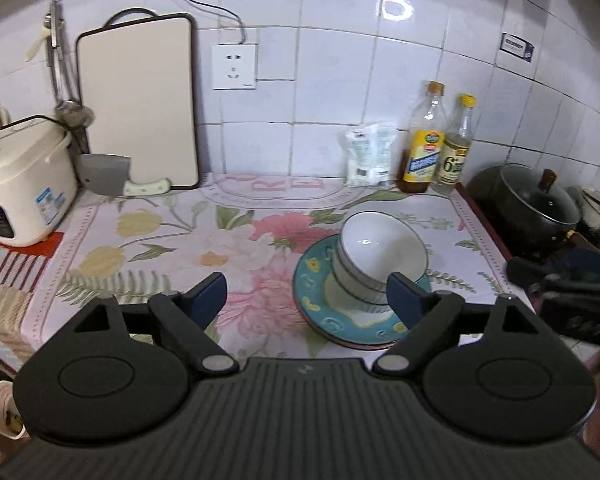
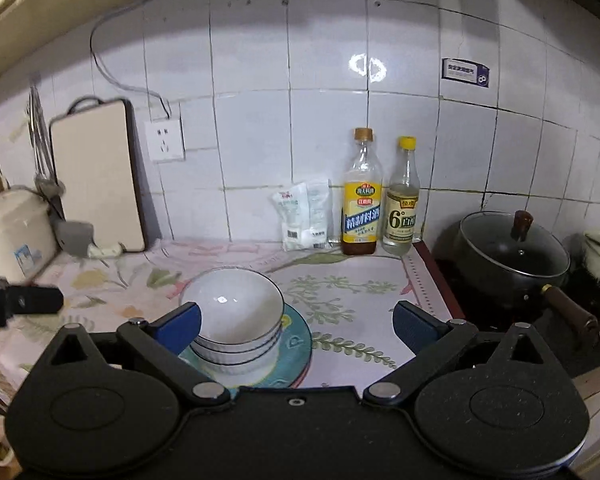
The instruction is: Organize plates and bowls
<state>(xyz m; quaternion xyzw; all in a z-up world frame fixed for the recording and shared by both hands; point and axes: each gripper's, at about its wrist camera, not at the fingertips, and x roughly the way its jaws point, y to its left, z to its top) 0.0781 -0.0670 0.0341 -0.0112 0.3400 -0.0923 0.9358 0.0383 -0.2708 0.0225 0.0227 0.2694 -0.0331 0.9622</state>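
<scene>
Floral mat (image 1: 148,248) covers the counter; left and middle of it bare, open room there. Right edge of mat runs along a dark stove strip with a lidded pot (image 2: 514,256). Bowls (image 1: 380,256), white, nested in a stack, sit on teal plates (image 1: 320,304) at the mat's right near part. Left gripper (image 1: 306,292) spread wide, nothing between the fingers, raised above the mat just left of the stack. Right gripper (image 2: 296,324) also spread, empty, stack under its left finger. Far edge by the tiled wall: two bottles (image 2: 380,200), a white bag (image 2: 304,216), cutting board (image 1: 138,100), rice cooker (image 1: 20,184) far left.
</scene>
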